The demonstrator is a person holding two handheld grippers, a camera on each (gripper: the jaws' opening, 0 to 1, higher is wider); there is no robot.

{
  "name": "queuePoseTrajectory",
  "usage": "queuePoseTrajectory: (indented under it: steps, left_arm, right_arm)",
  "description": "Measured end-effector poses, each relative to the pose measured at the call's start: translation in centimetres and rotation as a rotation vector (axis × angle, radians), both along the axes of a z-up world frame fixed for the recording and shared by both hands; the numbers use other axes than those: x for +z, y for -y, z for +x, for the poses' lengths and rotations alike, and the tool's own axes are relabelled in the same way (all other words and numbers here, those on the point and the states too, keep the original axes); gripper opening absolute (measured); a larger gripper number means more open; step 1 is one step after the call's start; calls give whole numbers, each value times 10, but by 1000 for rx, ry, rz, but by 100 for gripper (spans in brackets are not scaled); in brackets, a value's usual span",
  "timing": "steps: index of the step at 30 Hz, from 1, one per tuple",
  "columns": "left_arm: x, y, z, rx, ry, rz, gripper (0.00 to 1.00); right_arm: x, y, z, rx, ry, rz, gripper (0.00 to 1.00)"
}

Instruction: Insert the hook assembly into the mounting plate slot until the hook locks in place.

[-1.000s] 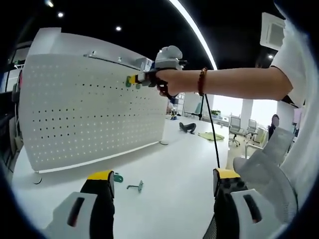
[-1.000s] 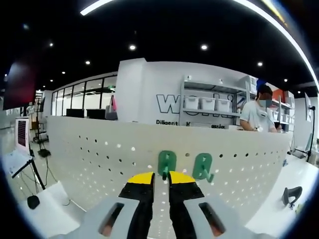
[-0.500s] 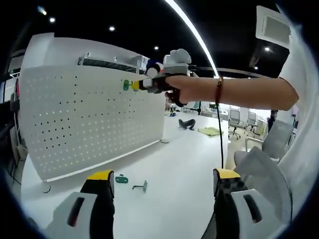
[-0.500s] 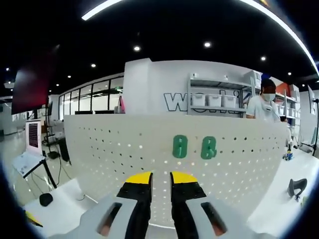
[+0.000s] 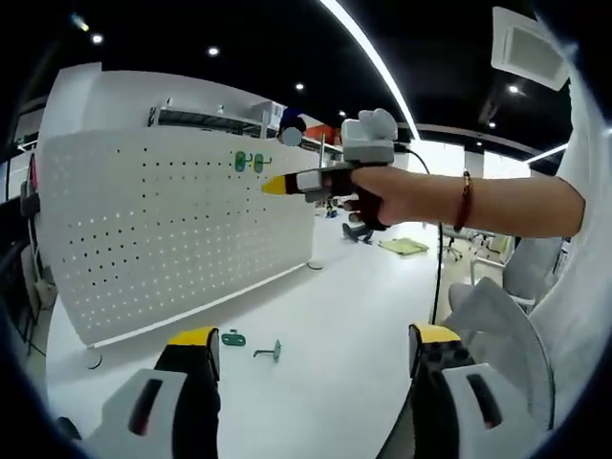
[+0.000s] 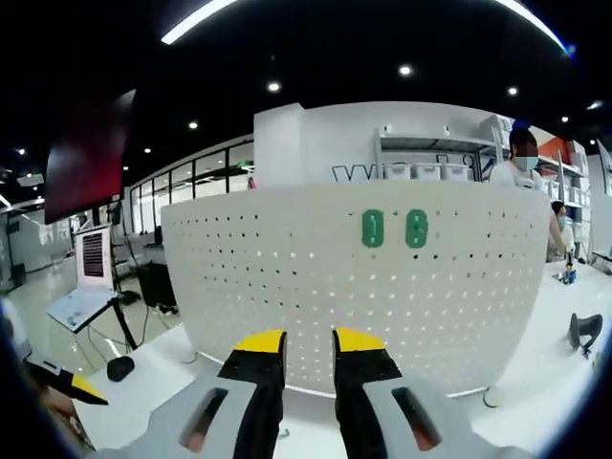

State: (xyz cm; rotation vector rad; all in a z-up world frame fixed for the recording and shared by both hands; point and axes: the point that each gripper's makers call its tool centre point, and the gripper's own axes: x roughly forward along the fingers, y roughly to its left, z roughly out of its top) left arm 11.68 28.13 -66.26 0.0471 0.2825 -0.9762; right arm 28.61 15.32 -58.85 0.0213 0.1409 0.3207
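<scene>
In the left gripper view, the left hand-held gripper point(image 5: 304, 346) is low and near, with its jaws wide apart and nothing between them. Between the jaws, on the white tabletop point(image 5: 344, 316), lie a green mounting plate point(image 5: 232, 338) and just beside it, on the right, a loose hook point(image 5: 267, 352). Far behind them stands the white pegboard point(image 5: 163, 229), and high on it are two green plates point(image 5: 251, 162) side by side. The right hand-held gripper point(image 5: 274, 185) comes in from the right, held by a hand point(image 5: 378, 197); its yellow tips are near the board, a little below and to the right of the two plates, but not touching them.

In the right gripper view, the jaws of the right hand-held gripper point(image 6: 310, 340) stand almost closed, with only a narrow gap, and they hold nothing. The two green plates point(image 6: 394, 229) are on the upper part of the pegboard point(image 6: 316, 277), above the jaws and a little to the right.

I judge that the pieces on the tabletop are the next to be handled. To do it well, the left hand-held gripper should come down over the hook, close on its stem, keep it straight to the slot of the plate, and push evenly until it locks. The board and both pieces should remain inside the views.
</scene>
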Motion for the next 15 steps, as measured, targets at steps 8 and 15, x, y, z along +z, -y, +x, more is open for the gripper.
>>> queuePoseTrajectory:
  steps: [8, 15]
  left_arm:
    - [-5, 7, -4, -29, -9, -17, 82]
    - [-7, 13, -7, -79, -10, -19, 81]
  right_arm:
    - [-2, -12, -14, 45, 10, -12, 19]
    - [-1, -5, -29, 33, 6, -14, 19]
